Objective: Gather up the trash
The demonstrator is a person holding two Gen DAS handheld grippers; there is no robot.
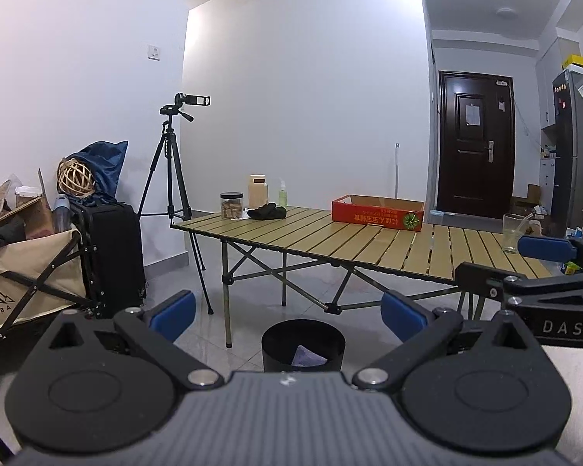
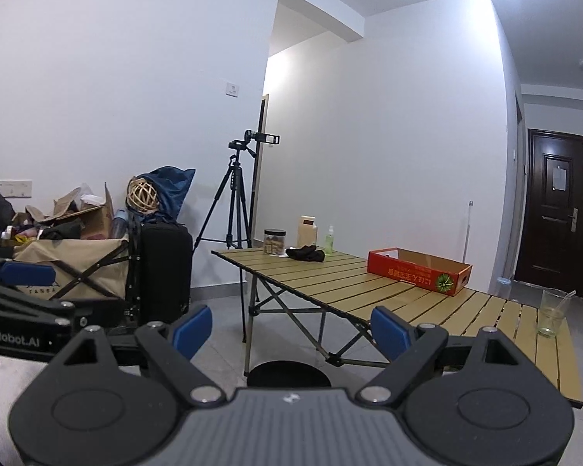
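Note:
A black round bin (image 1: 303, 343) stands on the floor in front of the folding table, with a purple scrap (image 1: 309, 357) lying inside it. My left gripper (image 1: 287, 316) hovers open above and before the bin, nothing between its blue pads. In the right wrist view my right gripper (image 2: 291, 332) is open and empty too, with the bin's rim (image 2: 287, 372) just below it. Each gripper shows in the other's view: the right one's fingers (image 1: 546, 248) at the far right, the left one's fingers (image 2: 27, 273) at the far left.
The slatted table (image 1: 330, 240) carries a red cardboard box (image 1: 377, 213), a glass with a straw (image 1: 513, 233), a black cloth (image 1: 268, 211), a jar (image 1: 231, 206), a beige container and a green bottle. A tripod (image 1: 171, 167), black suitcase (image 1: 112, 252) and loaded wagon (image 1: 27, 272) stand left.

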